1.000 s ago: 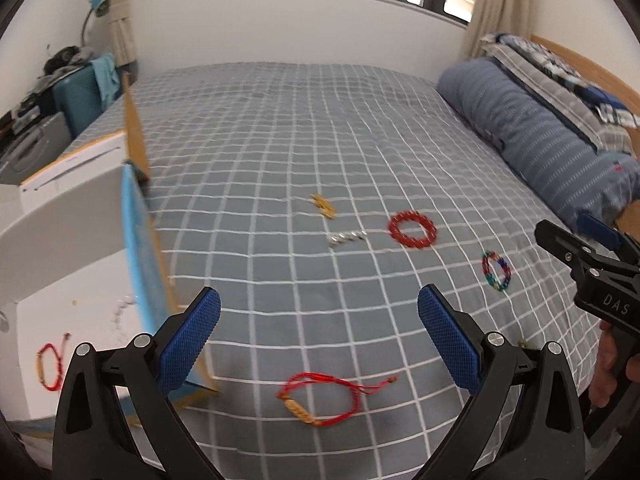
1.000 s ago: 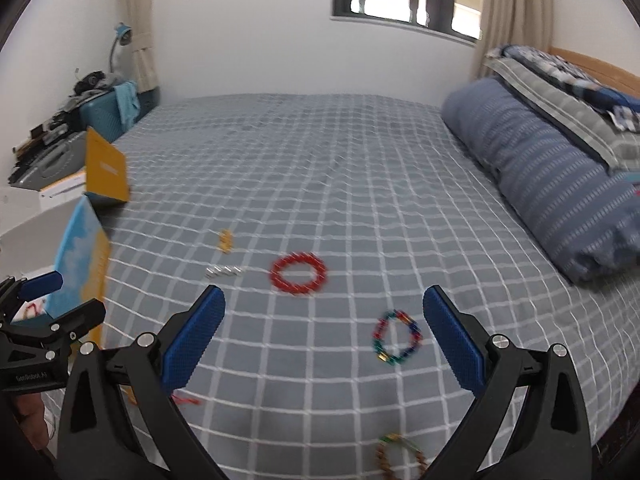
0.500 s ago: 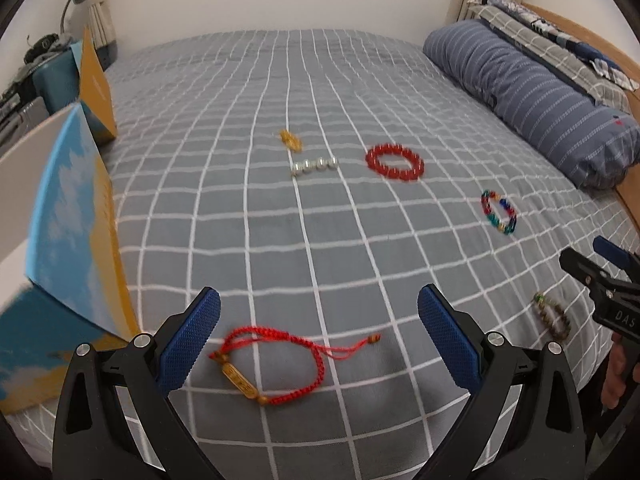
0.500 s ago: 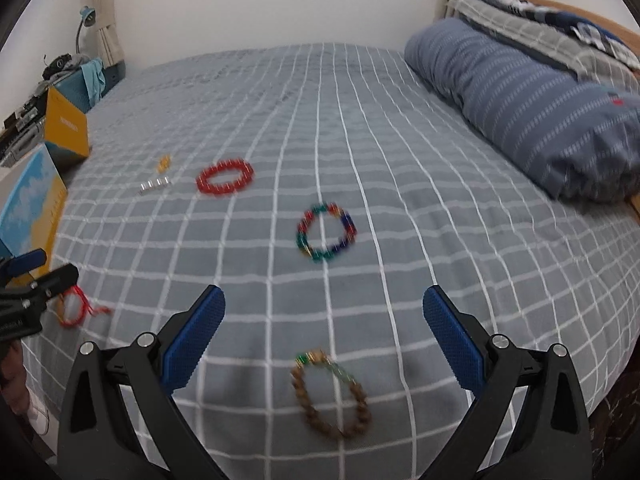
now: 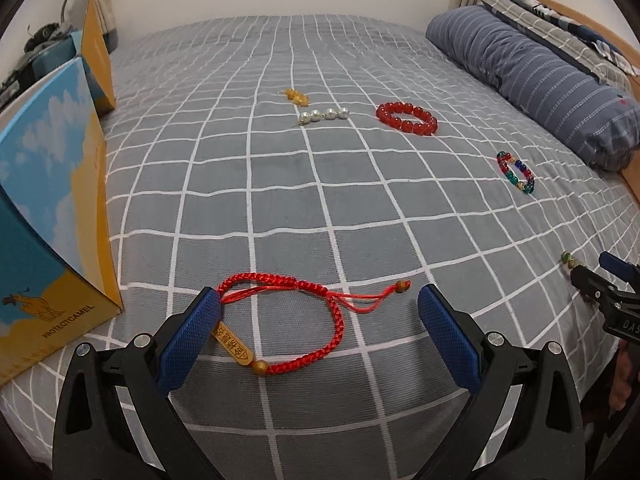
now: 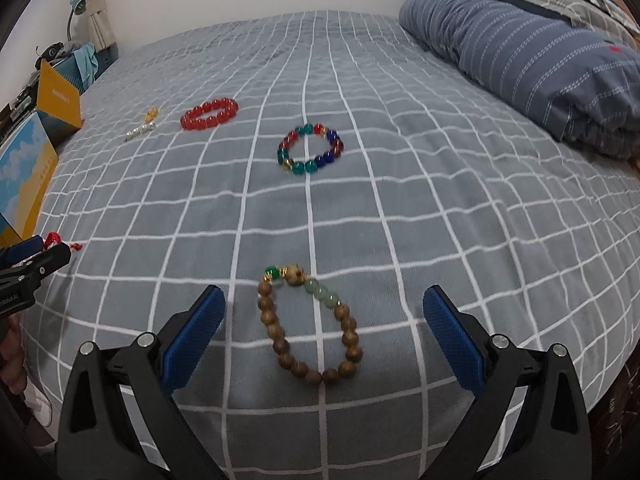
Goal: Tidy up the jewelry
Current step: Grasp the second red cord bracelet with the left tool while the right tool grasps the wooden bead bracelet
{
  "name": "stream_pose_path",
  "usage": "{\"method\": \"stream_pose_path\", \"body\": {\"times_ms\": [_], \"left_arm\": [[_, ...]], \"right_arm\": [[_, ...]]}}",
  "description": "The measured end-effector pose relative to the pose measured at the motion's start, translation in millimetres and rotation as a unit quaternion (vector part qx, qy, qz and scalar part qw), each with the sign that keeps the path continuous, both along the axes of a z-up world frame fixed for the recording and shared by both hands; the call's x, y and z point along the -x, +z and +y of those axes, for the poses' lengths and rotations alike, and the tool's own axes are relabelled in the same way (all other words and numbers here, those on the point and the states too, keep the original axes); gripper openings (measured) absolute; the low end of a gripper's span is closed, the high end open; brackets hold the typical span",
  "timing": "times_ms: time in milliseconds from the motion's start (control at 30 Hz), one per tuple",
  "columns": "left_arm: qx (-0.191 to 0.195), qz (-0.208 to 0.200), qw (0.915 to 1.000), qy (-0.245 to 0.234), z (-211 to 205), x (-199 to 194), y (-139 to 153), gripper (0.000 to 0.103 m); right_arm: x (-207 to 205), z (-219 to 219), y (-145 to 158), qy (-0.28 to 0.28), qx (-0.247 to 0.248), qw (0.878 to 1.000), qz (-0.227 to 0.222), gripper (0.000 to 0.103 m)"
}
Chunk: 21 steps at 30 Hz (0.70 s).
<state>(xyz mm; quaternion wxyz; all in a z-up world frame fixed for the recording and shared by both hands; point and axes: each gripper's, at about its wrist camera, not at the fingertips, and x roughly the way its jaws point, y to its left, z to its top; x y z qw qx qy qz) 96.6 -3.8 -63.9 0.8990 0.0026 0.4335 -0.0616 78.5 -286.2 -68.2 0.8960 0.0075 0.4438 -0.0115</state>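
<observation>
Left wrist view has the left gripper (image 5: 318, 320) low over the near edge of the bed (image 5: 280, 184), fingers (image 5: 190, 338) spread wide and empty around a red braided cord bracelet (image 5: 304, 312) with a gold tag. Its left finger tip sits just at the cord's loop, so closing from here may pinch only one strand or snag the loose tail and drag the bracelet across the cover; the soft bedding could also get caught between the pads. Right wrist view shows the right gripper (image 6: 322, 320) likewise released, straddling a wooden bead bracelet (image 6: 310, 328) with green beads near the bed's near edge. Round beads may roll out of a flat pinch.

Further in lie a multicoloured glass bead bracelet (image 6: 310, 148), glossy and closed in a ring, then a red bead bracelet (image 5: 406, 118), a short string of pearls (image 5: 324, 115) and a small yellow piece (image 5: 295, 97). At the bed's left edge stands an open box (image 5: 52, 208), the likely destination.
</observation>
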Motion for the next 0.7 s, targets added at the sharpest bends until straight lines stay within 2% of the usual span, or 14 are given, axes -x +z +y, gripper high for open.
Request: {"method": "stream_pose_path", "body": {"times_ms": [267,333,433,500,533,600,633,700], "left_arm": [[-0.016,-0.011,0.9997,0.017,3.6,4.1,-4.6,0.096],[-0.015,-0.008,0.9997,0.018,4.2,5.2,-5.8,0.093],[-0.017,-0.005,0.9997,0.017,5.2,6.7,-5.8,0.077],[-0.009,0.006,0.9999,0.012,6.4,5.2,-6.1,0.061],[-0.007,0.007,0.9999,0.013,7.1,5.4,-5.5,0.059],[-0.008,0.009,0.9999,0.012,7.5,5.5,-4.6,0.046],[-0.007,0.010,0.9999,0.011,6.9,5.5,-4.1,0.043],[-0.007,0.013,0.9998,0.011,7.2,5.6,-3.1,0.027]], "right_arm": [[2.1,-0.3,-11.5,-0.004,-0.011,1.000,0.005,0.095],[3.1,-0.6,-11.1,-0.005,-0.012,1.000,0.002,0.091],[4.1,-1.5,-11.5,-0.010,-0.011,1.000,0.000,0.077],[4.4,-1.5,-11.2,-0.011,-0.005,1.000,-0.002,0.069],[4.6,-1.1,-10.9,-0.011,-0.005,1.000,-0.003,0.064],[4.7,-0.1,-10.2,-0.008,-0.004,1.000,-0.005,0.058],[4.8,1.1,-10.1,-0.006,-0.002,1.000,-0.006,0.053],[5.1,3.5,-10.3,0.000,0.003,1.000,-0.007,0.044]]}}
